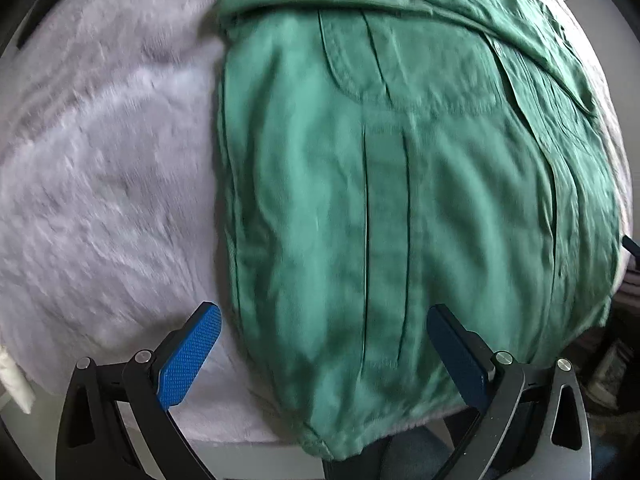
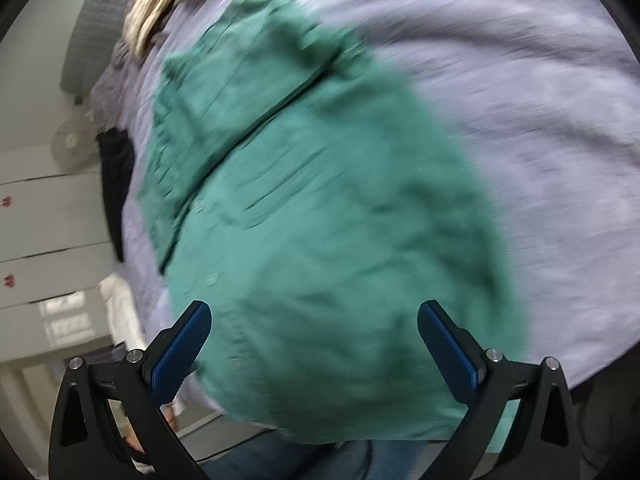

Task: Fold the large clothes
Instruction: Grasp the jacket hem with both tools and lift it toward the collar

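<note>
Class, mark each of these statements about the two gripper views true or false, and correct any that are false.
1. The green garment lies on a pale fuzzy blanket. True.
2. The left gripper is clamped on the garment. False: its jaws stand wide open, holding nothing.
3. The right gripper is open. True.
4. The garment is red. False: it is green.
5. The right wrist view is sharp. False: it is motion-blurred.
</note>
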`<state>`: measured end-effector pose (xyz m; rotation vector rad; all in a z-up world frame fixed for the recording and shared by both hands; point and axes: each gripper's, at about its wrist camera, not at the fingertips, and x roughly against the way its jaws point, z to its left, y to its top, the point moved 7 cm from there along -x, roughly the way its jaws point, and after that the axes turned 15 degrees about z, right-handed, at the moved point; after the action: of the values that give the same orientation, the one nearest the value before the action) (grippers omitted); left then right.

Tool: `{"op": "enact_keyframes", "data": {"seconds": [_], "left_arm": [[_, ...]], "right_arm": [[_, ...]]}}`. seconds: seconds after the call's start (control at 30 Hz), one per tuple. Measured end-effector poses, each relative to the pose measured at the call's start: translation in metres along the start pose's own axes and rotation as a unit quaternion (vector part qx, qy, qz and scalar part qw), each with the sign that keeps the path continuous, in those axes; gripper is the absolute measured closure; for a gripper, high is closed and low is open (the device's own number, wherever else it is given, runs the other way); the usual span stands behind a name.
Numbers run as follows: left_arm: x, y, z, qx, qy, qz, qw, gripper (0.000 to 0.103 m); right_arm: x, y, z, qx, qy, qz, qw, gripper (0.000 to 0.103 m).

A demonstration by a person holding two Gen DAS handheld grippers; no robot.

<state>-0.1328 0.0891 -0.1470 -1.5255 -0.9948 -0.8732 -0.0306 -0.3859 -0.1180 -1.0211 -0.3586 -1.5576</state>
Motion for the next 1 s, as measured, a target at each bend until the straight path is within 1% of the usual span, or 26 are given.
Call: {"op": "enact_keyframes", "data": {"seconds": [0.03,0.1,0.17,0.2,0.27,0.33,0.4,0.47,0.5,0.53,0.57,0.6,0.63,0.67,0.7,0.73,0.77,0.83,0.87,0.93,1.0], "left_arm": [[-0.005,-0.003,0.003,-0.001,-0.011,0.009,0.9999,0.0],[-0.018,-0.013,0.008,-0.002,-0.042,0.032,0.9986,0.0],[-0.029,-0.02,0.01,-0.003,-0.063,0.048,0.9969,0.0],[-0.033,-0.023,0.011,-0.004,-0.068,0.052,0.9963,0.0],[-0.042,-0.03,0.008,-0.007,-0.083,0.064,0.9944,0.0],[-0.051,-0.035,0.007,-0.003,-0.096,0.079,0.9922,0.0],[-0.063,-0.04,0.005,0.003,-0.1,0.098,0.9901,0.0],[-0.07,-0.044,0.003,-0.002,-0.083,0.104,0.9911,0.0],[-0.072,-0.045,0.002,-0.006,-0.075,0.103,0.9918,0.003],[-0.072,-0.046,0.001,-0.01,-0.07,0.099,0.9926,0.01],[-0.069,-0.046,0.0,-0.016,-0.065,0.092,0.9935,0.027],[-0.066,-0.046,0.001,-0.021,-0.059,0.085,0.9944,0.041],[-0.063,-0.046,0.002,-0.028,-0.062,0.077,0.9947,0.05],[-0.059,-0.045,0.004,-0.033,-0.071,0.071,0.9944,0.068],[-0.056,-0.043,0.002,-0.033,-0.08,0.069,0.9939,0.08],[-0.051,-0.041,0.004,-0.03,-0.091,0.066,0.9931,0.087],[-0.046,-0.037,0.009,-0.024,-0.116,0.065,0.9909,0.09],[-0.032,-0.03,0.018,-0.004,-0.167,0.056,0.9844,0.091],[-0.026,-0.027,0.021,0.001,-0.183,0.05,0.9818,0.091],[-0.008,-0.019,0.03,0.011,-0.215,0.036,0.9758,0.091],[0.011,-0.014,0.036,0.021,-0.247,0.014,0.9688,0.091]], "right_arm": [[0.006,-0.001,-0.011,-0.002,-0.011,-0.003,1.0,0.0],[0.008,-0.004,-0.03,-0.006,-0.026,0.007,1.0,0.0],[-0.001,-0.012,-0.053,-0.018,-0.037,0.04,0.998,0.0],[-0.008,-0.017,-0.062,-0.023,-0.042,0.055,0.997,0.0],[-0.02,-0.026,-0.076,-0.026,-0.05,0.079,0.995,0.0],[-0.032,-0.034,-0.082,-0.028,-0.046,0.095,0.994,0.0],[-0.04,-0.04,-0.077,-0.022,-0.03,0.106,0.994,0.0],[-0.044,-0.045,-0.066,0.0,-0.025,0.118,0.993,0.0],[-0.046,-0.048,-0.058,0.015,-0.023,0.125,0.992,0.0],[-0.045,-0.049,-0.053,0.022,-0.014,0.129,0.991,0.0],[-0.046,-0.05,-0.049,0.024,-0.004,0.132,0.991,0.0],[-0.045,-0.05,-0.047,0.019,0.001,0.132,0.991,0.001],[-0.045,-0.05,-0.048,0.013,0.0,0.134,0.991,0.005],[-0.046,-0.05,-0.049,0.008,-0.003,0.136,0.991,0.026],[-0.046,-0.05,-0.05,0.005,-0.01,0.138,0.99,0.042],[-0.045,-0.05,-0.051,0.005,-0.015,0.137,0.99,0.076],[-0.043,-0.05,-0.051,0.005,-0.013,0.136,0.991,0.082],[-0.034,-0.048,-0.047,0.009,0.022,0.121,0.992,0.082],[-0.03,-0.048,-0.042,0.015,0.044,0.114,0.992,0.083],[-0.017,-0.046,-0.024,0.026,0.104,0.093,0.99,0.083],[-0.002,-0.039,-0.006,0.034,0.151,0.066,0.986,0.083]]}}
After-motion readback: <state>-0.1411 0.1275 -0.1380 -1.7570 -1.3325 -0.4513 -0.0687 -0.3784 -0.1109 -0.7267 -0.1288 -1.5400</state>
